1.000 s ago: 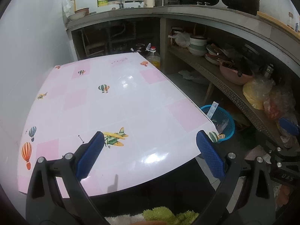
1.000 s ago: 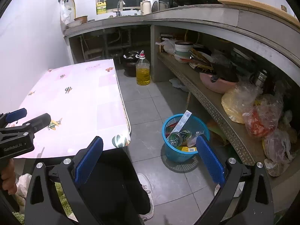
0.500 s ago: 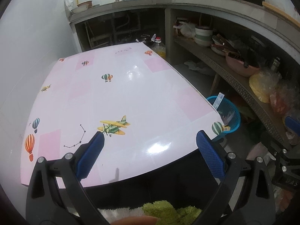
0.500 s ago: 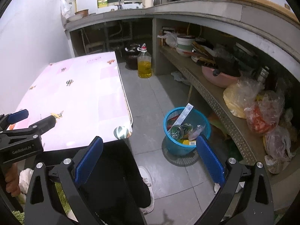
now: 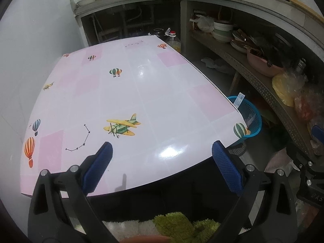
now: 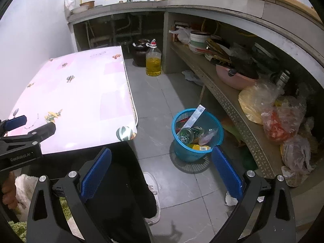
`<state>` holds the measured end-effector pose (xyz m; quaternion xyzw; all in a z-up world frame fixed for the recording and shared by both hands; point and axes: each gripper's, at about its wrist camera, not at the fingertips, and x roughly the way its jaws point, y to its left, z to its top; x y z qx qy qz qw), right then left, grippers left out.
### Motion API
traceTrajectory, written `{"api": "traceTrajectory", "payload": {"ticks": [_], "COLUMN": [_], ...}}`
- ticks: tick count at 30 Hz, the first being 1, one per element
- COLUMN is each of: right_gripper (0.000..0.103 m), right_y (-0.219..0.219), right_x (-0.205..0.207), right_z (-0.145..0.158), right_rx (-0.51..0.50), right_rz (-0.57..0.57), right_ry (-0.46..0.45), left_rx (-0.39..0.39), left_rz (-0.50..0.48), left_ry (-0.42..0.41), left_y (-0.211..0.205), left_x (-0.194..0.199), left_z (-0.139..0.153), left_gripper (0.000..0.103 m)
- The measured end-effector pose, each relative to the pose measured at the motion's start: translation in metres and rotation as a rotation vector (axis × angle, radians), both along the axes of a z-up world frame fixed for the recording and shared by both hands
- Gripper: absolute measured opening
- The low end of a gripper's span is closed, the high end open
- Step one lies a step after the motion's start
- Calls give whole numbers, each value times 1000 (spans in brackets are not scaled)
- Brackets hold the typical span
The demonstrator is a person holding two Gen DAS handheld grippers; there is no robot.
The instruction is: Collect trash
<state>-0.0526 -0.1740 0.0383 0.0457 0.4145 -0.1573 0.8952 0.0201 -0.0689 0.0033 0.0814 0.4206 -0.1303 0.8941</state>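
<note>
Desk (image 5: 141, 85) top lies bare in front of my left jaws, free passage across it near to far. White wall hems it on the left. Right of the desk edge, open floor (image 6: 154, 93) runs far toward the oil bottle (image 6: 153, 62). Blue basket (image 6: 197, 135) sits on the floor between desk corner and shelf (image 6: 228, 103), its mouth open from above, w/ a carton sticking up at its far rim. Shelf is crammed w/ bowls & bags; no room there. My leg (image 6: 129, 192) blocks the near floor.
</note>
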Motion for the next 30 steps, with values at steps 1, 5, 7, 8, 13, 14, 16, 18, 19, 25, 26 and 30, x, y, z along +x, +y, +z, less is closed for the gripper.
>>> {"api": "traceTrajectory", "payload": {"ticks": [1,5,7,8,13,14,16,18,19,25,26,30], "right_gripper": [96,96,96,96,96,96,96,96,96,96,96,96], "right_y": [0,-2,-3,-2,-1,0,0,0,1,1,1,1], "right_x": [0,0,0,0,1,1,0,0,-1,-1,-1,-2], "right_z": [-1,-2,-2,-2,-2,-2,-2,-3,-3,-3,-3,-3], "right_rx": [-1,-3,-2,-2,-12,-15,-18,-18,-17,-16,-17,-13], "right_rz": [-1,-5,-7,-8,-7,-8,-6,-5,-4,-2,-2,-4], "right_ry": [3,14,18,19,25,27,29,31,32,33,33,33], "left_rx": [0,0,0,0,0,0,-1,-1,0,-1,-1,0], "left_rz": [0,-6,-9,-12,-17,-17,-18,-21,-22,-35,-37,-42], "left_ry": [2,16,20,20,22,23,25,28,29,33,34,35], "left_y": [0,-1,-1,-2,-3,-3,-4,-4,-5,-8,-8,-9], "left_x": [0,1,2,2,2,2,2,2,2,0,0,-1], "left_z": [-1,-3,-4,-4,-4,-5,-5,-5,-5,-6,-6,-6], "left_gripper": [94,94,94,94,94,94,94,94,94,94,94,94]}}
